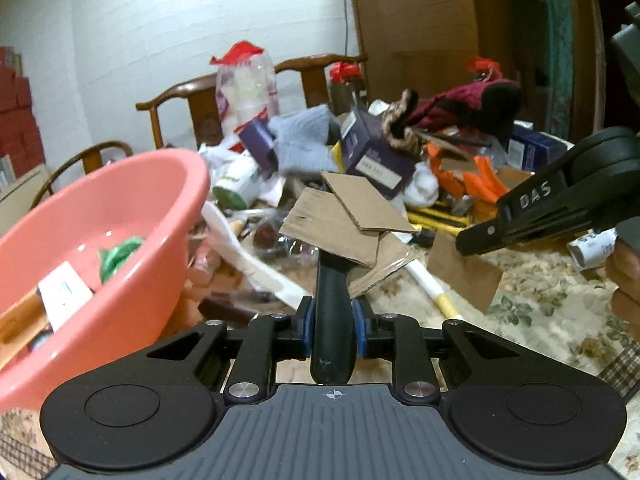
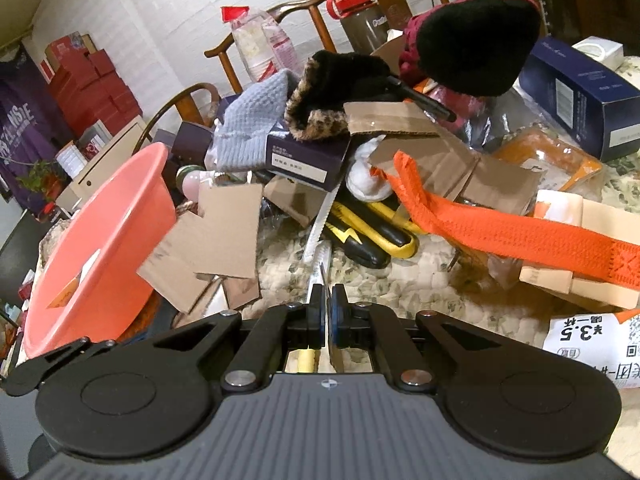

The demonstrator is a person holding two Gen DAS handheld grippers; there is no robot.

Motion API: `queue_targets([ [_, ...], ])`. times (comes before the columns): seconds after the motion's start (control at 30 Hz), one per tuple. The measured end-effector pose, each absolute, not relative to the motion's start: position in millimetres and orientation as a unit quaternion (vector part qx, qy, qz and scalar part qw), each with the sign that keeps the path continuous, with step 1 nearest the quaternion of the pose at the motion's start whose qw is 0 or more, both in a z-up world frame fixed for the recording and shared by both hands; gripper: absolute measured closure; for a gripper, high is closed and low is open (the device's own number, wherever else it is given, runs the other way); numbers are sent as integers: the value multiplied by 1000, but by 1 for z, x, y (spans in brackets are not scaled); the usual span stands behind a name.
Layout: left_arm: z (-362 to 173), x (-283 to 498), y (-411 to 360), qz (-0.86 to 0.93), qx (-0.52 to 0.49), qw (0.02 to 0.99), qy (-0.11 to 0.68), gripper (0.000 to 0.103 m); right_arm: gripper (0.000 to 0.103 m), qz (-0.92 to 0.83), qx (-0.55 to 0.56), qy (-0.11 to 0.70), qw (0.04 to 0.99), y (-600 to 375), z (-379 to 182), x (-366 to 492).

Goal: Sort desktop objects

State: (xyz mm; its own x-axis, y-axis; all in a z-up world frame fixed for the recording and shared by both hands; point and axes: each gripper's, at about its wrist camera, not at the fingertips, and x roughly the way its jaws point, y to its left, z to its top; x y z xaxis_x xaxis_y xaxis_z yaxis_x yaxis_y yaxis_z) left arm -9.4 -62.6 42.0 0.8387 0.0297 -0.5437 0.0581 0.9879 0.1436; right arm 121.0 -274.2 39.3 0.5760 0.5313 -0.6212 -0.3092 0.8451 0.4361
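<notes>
My left gripper (image 1: 333, 322) is shut on a black handle (image 1: 332, 304) that carries cardboard pieces (image 1: 344, 220) skewered at its far end, held above the table beside the pink basin (image 1: 120, 216). The basin holds a green item (image 1: 118, 256) and a white card. My right gripper (image 2: 328, 312) is shut on a thin cardboard piece (image 2: 335, 354), low over the floral tablecloth (image 2: 400, 276). A serrated white blade (image 2: 320, 224) lies ahead of it. The right gripper also shows in the left wrist view (image 1: 520, 216). The basin also shows in the right wrist view (image 2: 100, 248).
A pile fills the table: purple boxes (image 2: 304, 156), grey knit cloth (image 2: 252, 120), black fur hat (image 2: 476, 40), orange strap (image 2: 500, 228), yellow-black tools (image 2: 372, 232), blue box (image 2: 580, 96), bottles (image 2: 360, 20). Wooden chairs stand behind.
</notes>
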Motion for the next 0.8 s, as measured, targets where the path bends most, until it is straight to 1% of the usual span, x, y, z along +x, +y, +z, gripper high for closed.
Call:
queue_targets([
  [0.17, 41, -11, -60, -9, 70, 956, 284, 85, 99, 244, 145, 391, 875, -275, 41, 120],
  [0.23, 41, -12, -60, -9, 68, 957, 282, 85, 97, 244, 144, 394, 874, -274, 40, 121],
  [0.4, 35, -9, -57, -13, 55, 955, 293, 85, 97, 223, 117, 405, 879, -265, 27, 127],
  [0.53, 28, -4, -57, -17, 48, 953, 300, 85, 90, 211, 110, 409, 881, -262, 18, 132],
  [0.6, 26, -1, -56, -18, 42, 953, 301, 84, 89, 204, 106, 409, 883, -262, 17, 132],
  [0.67, 24, 1, -55, -20, 36, 952, 303, 84, 92, 198, 103, 409, 885, -260, 20, 129],
  [0.73, 24, 1, -54, -20, 34, 952, 302, 84, 100, 202, 106, 406, 885, -258, 23, 124],
  [0.8, 25, 0, -52, -20, 34, 953, 300, 84, 100, 198, 108, 397, 890, -258, 27, 119],
])
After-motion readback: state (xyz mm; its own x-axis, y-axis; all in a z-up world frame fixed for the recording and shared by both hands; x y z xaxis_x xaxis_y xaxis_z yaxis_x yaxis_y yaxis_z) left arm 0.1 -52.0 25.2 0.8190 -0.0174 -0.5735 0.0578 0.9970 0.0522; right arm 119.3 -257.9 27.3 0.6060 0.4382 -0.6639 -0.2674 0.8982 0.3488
